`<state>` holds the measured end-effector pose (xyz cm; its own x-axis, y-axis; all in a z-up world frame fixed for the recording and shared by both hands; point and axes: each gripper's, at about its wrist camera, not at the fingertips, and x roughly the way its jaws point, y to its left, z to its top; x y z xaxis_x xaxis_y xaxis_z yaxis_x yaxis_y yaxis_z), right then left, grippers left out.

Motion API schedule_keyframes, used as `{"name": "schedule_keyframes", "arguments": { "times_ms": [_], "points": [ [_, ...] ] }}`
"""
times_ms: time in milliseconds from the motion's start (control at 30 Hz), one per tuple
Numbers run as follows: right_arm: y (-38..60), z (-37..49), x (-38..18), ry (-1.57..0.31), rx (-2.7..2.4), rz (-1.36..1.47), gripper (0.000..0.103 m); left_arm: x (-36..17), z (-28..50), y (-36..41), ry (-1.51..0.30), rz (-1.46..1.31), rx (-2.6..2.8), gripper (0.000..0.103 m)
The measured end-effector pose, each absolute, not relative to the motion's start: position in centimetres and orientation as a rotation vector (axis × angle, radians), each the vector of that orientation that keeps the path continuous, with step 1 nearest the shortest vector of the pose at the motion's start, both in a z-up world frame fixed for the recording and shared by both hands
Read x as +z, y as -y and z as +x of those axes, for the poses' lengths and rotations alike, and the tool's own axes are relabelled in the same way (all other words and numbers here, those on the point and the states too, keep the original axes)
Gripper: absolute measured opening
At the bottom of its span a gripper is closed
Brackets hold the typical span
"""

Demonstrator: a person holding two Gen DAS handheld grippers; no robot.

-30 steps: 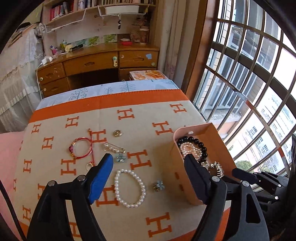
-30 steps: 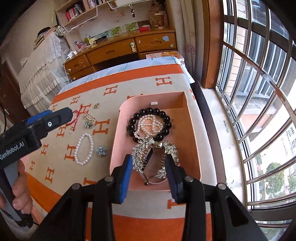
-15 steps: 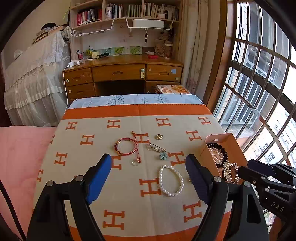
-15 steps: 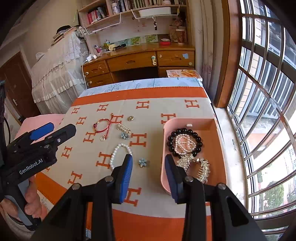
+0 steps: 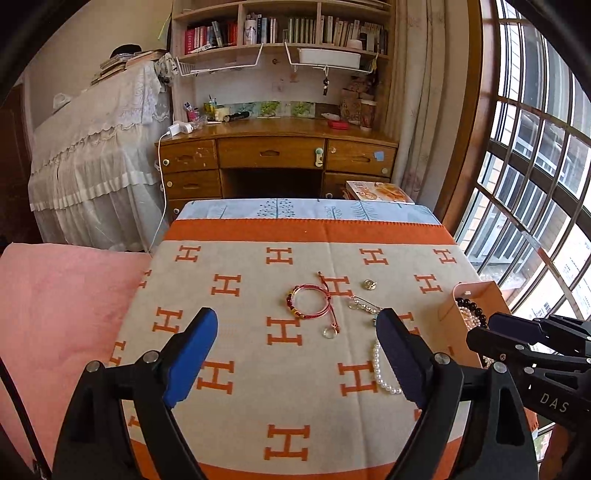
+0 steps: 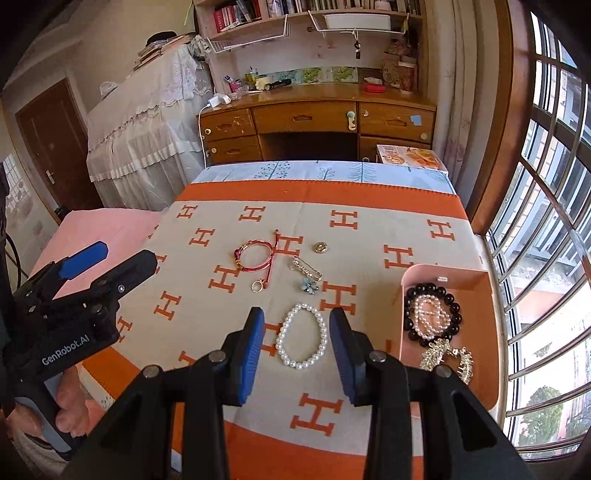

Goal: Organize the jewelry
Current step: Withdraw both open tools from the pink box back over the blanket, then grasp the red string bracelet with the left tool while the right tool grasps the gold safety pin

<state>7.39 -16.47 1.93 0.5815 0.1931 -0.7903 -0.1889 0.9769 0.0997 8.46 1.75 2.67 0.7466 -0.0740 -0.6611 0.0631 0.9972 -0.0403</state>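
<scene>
Partly done: 3 pieces already in pink box (image 6: 480, 280), at right edge of blanket-covered bed. Left on blanket: pearl bracelet (image 6: 302, 336), red bracelet (image 6: 255, 254), ring, pin, flower charm, gold button. Left tongs (image 5: 295, 347) just opened wide, empty; right tongs (image 6: 297, 345) part-open, empty, above pearls.

A home bedroom: wooden desk (image 5: 280, 155), bookshelves (image 5: 280, 33), lace-draped furniture (image 5: 96, 155), blanketed bed (image 5: 295, 369), barred window (image 5: 535, 166).

Your two handheld grippers, black with blue pads

Left gripper (image 6: 99, 262) says "GenRobot.AI"; right gripper (image 5: 517, 332), beside it, reads "DAS", silver screws on both.
</scene>
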Motion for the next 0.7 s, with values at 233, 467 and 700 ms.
{"name": "schedule_keyframes", "arguments": {
  "times_ms": [233, 467, 700],
  "points": [
    [15.8, 11.2, 0.2, -0.997, 0.230, 0.015, 0.038, 1.4, 10.6, -2.8, -0.751, 0.000, -0.047, 0.090],
    [15.8, 14.9, -2.0, -1.059, 0.219, 0.001, 0.038, -0.9, 13.7, -3.3, -0.822, 0.008, -0.035, 0.091],
    [15.4, 17.7, -4.4, -1.127, 0.225, -0.005, 0.038, -3.5, 16.9, -3.6, -0.900, 0.008, -0.030, 0.091]
  ]
}}
